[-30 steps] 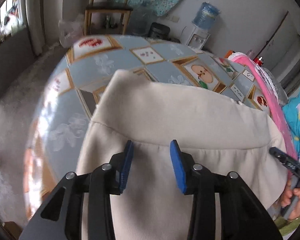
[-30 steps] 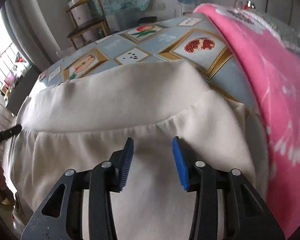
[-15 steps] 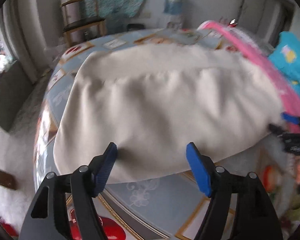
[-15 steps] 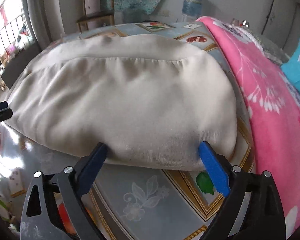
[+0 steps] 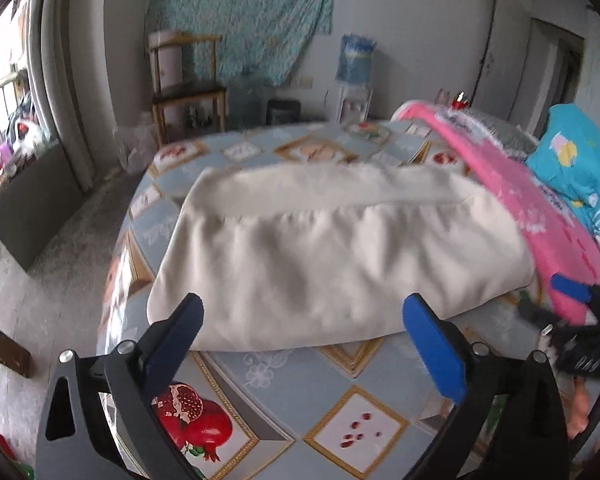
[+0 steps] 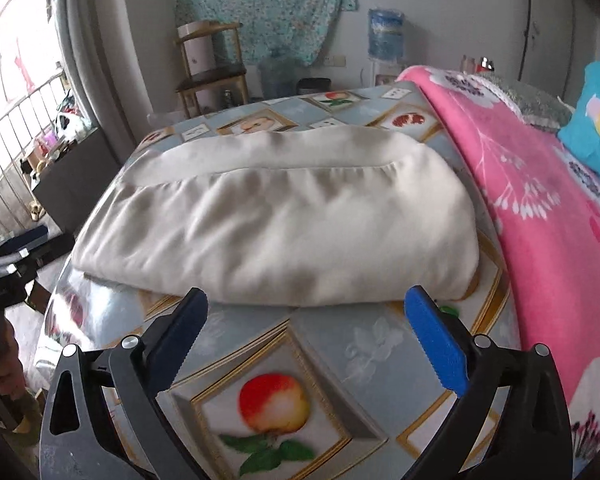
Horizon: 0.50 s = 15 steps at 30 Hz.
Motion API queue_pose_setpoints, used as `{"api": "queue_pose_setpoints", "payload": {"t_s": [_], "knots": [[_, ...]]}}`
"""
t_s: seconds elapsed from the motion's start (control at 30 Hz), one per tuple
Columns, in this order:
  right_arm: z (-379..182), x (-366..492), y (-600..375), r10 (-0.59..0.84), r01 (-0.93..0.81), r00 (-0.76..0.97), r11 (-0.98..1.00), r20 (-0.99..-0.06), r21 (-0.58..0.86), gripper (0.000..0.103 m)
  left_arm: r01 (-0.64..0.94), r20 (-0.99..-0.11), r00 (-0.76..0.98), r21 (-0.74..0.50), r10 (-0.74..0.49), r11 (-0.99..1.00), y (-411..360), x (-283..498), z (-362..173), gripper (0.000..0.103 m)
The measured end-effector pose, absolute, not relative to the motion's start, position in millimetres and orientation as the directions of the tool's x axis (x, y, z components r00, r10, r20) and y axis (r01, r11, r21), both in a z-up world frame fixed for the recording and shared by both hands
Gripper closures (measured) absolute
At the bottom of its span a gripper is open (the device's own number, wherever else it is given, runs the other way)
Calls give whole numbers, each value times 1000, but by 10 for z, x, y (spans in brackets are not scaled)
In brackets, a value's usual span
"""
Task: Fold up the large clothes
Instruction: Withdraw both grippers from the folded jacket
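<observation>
Now we see the cream garment (image 5: 336,256) lying folded on the desk (image 5: 276,364) with its fruit-print cloth, a pink blanket (image 6: 548,216) just beside it on the right. Our left gripper (image 5: 302,334) and right gripper (image 6: 306,328) hover at the near edge of the garment (neither touching it), their blue-padded jaws spread wide after just opening, with nothing between them. Beyond the desk stands a wooden chair (image 5: 188,92).

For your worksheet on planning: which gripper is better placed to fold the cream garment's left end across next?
Left, probably. The left gripper faces the cream garment near its free left corner, open; the right gripper is nearer the pink blanket.
</observation>
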State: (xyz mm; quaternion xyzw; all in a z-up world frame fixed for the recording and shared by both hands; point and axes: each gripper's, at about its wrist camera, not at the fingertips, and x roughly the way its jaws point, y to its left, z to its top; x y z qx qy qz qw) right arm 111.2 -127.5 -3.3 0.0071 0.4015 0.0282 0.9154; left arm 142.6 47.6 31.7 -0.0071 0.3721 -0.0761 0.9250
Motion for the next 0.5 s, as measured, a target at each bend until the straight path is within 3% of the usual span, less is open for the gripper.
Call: {"api": "queue_pose_setpoints", "payload": {"t_s": [0.1, 0.2, 0.5], "knots": [[26, 1024, -1197, 15, -36, 687, 999, -727, -13, 7, 120, -675, 730, -29, -108, 992, 364, 1347, 440, 5], [104, 938, -1177, -24, -11, 700, 999, -714, -44, 7, 50, -665, 746, 68, 8, 996, 238, 1300, 518, 5], [172, 836, -1276, -111, 84, 701, 994, -704, -73, 7, 52, -674, 738, 110, 36, 993, 52, 1274, 513, 5]]}}
